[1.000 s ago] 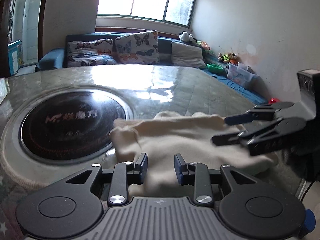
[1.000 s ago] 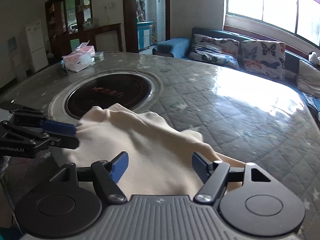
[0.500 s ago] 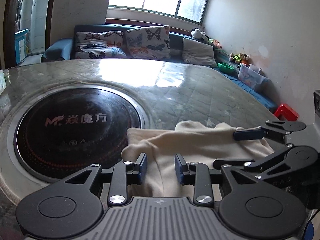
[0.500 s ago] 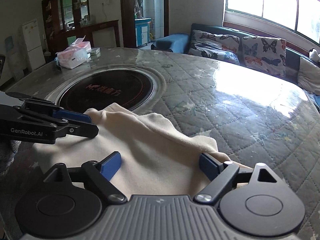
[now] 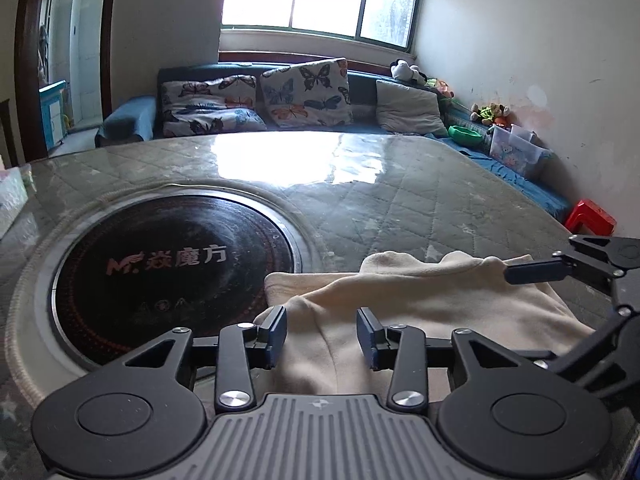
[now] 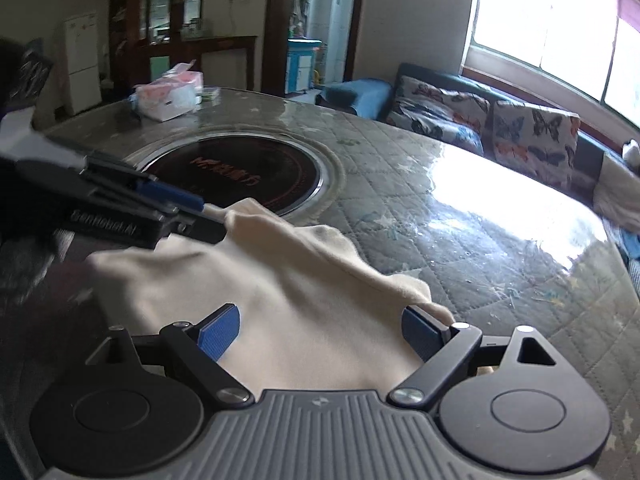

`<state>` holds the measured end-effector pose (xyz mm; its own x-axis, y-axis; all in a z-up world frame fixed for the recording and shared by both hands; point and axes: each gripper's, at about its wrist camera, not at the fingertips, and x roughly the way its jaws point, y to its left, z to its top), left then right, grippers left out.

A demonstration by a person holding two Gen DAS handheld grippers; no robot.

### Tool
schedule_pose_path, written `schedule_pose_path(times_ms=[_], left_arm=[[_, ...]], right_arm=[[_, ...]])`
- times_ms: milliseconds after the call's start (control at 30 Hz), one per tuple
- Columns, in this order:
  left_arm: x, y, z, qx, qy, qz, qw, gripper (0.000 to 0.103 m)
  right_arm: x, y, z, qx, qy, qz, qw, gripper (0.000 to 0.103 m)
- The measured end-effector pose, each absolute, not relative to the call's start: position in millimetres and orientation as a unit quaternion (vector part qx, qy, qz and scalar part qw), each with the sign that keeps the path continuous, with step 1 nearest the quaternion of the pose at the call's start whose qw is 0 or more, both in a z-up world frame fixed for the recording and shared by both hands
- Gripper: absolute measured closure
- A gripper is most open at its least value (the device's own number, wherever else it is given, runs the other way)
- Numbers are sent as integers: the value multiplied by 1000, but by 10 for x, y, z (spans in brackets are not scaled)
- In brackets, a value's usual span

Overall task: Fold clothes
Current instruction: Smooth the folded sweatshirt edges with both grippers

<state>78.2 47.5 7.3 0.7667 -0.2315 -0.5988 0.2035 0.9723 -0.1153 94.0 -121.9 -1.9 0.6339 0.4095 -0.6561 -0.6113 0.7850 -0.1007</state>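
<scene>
In the left wrist view the left gripper (image 5: 322, 334) hung low with jaws parted around a ridge of the cream garment (image 5: 420, 300) on the bench (image 5: 400, 208) beside the cooktop (image 5: 176, 268), likely mid-fold, needing a pinch next, while in the right wrist view the right gripper (image 6: 320, 334) spread its jaws wide over the cloth.

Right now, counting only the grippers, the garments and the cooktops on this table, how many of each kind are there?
Grippers: 2, the left gripper and the right gripper
Cream garment: 1
Round black cooktop: 1
Total: 4
</scene>
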Motion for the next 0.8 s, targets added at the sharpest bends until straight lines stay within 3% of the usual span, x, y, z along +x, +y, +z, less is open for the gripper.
schedule_pose_path(times_ms=[333,800], left_arm=[[344,356,84,27,301,-114,946,51],[171,180,-36,76,288,-125,946,50]], right_arm=[[472,-1255,-40,-195,289,289,891,11],[456,-1526,-51,-176,288,220,915,10]])
